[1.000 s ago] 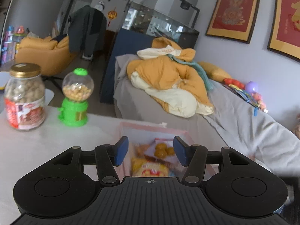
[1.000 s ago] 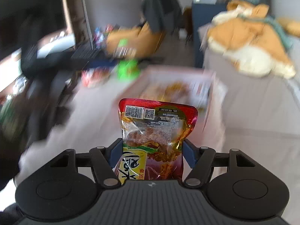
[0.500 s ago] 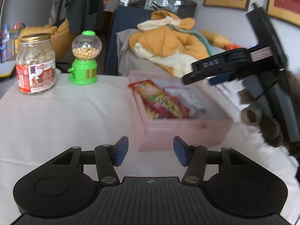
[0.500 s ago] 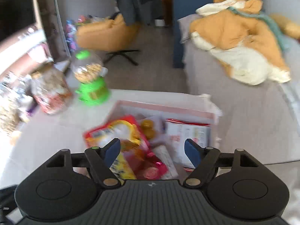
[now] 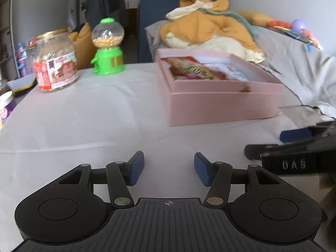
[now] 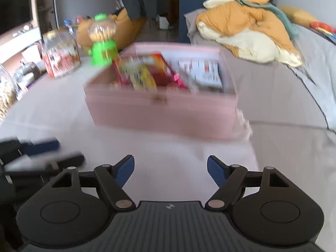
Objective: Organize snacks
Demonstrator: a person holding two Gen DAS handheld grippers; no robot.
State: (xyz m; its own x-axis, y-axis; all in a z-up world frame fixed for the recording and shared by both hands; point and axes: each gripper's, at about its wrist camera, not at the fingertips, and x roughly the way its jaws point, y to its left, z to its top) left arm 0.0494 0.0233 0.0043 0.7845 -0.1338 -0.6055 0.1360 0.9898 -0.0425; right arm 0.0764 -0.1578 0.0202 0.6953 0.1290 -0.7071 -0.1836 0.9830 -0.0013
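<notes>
A pink box [image 5: 222, 103] stands on the white table, also in the right wrist view [image 6: 159, 113]. Snack packets lie inside it: a red and yellow packet [image 5: 195, 71] [image 6: 145, 73] and a white packet [image 6: 205, 71]. My left gripper [image 5: 169, 169] is open and empty, low over the table in front of the box. My right gripper [image 6: 170, 170] is open and empty, also short of the box; it shows at the right edge of the left wrist view [image 5: 294, 147].
A glass jar of nuts [image 5: 55, 61] and a green candy dispenser [image 5: 108, 48] stand at the table's far left. More jars [image 6: 6, 92] are at the left edge. A grey sofa with an orange blanket [image 5: 212, 29] lies behind the box.
The right gripper let go of the red and yellow packet into the box, opened and drew back. Both grippers moved away from the box and lower toward the table.
</notes>
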